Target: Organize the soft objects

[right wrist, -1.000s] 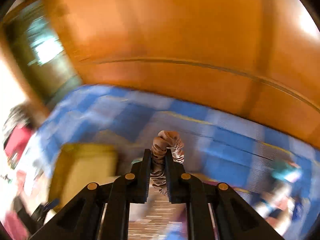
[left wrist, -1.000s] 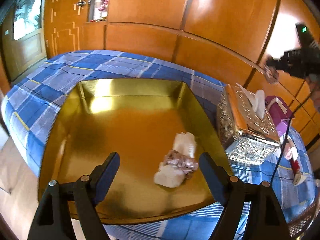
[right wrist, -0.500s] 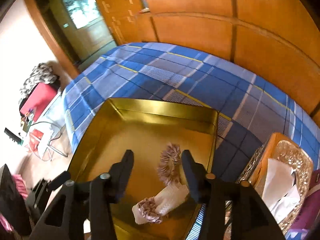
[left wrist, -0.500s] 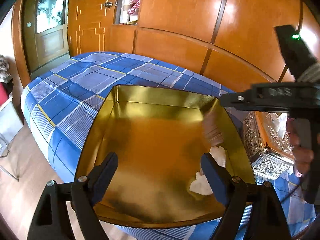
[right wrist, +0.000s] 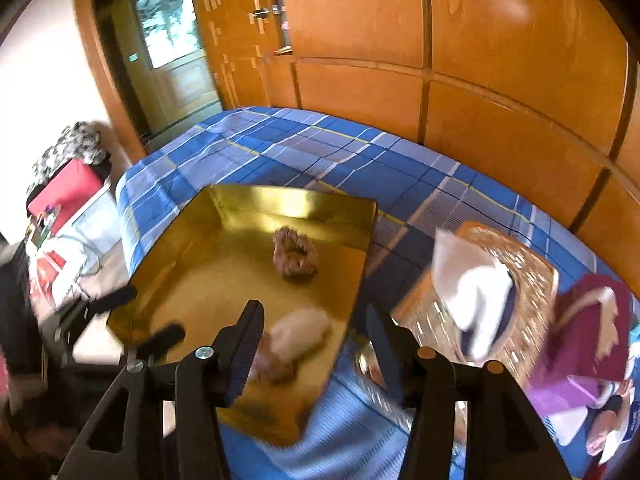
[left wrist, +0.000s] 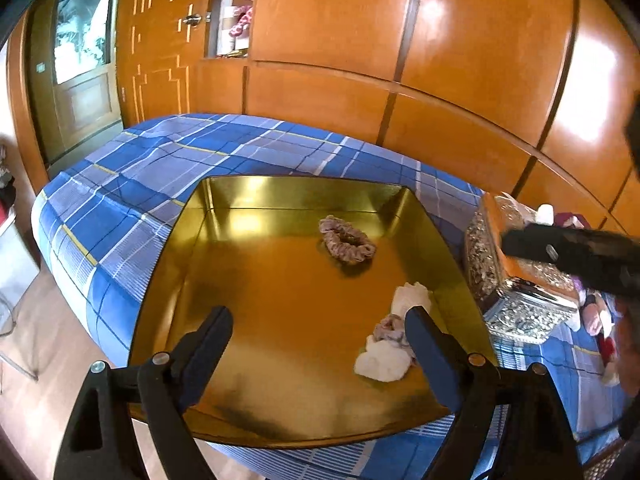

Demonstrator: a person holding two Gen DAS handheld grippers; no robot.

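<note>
A gold tray [left wrist: 224,216] lies on the blue plaid bed [left wrist: 160,160]. A pink scrunchie [left wrist: 347,239] lies loose at the tray's far right; it also shows in the right wrist view [right wrist: 295,258]. A white cloth bundle with a second pink scrunchie [left wrist: 390,344] lies at the near right, partly behind my left finger. My left gripper [left wrist: 320,354] is open and empty over the tray's near edge. My right gripper [right wrist: 316,344] is open and empty above the tray's right rim [right wrist: 362,280]; it shows as a dark bar in the left wrist view [left wrist: 576,254].
An ornate silver tissue box [left wrist: 516,280] stands right of the tray, with a tissue sticking up [right wrist: 472,284]. A purple box [right wrist: 588,320] and small toys [left wrist: 596,320] lie further right. Wooden wardrobe panels [left wrist: 440,60] stand behind the bed. Floor and a red bag [right wrist: 64,192] are at left.
My right gripper opened and let go of the pink scrunchie, which now lies in the tray. It has drawn back to the right. My left gripper stayed open over the tray.
</note>
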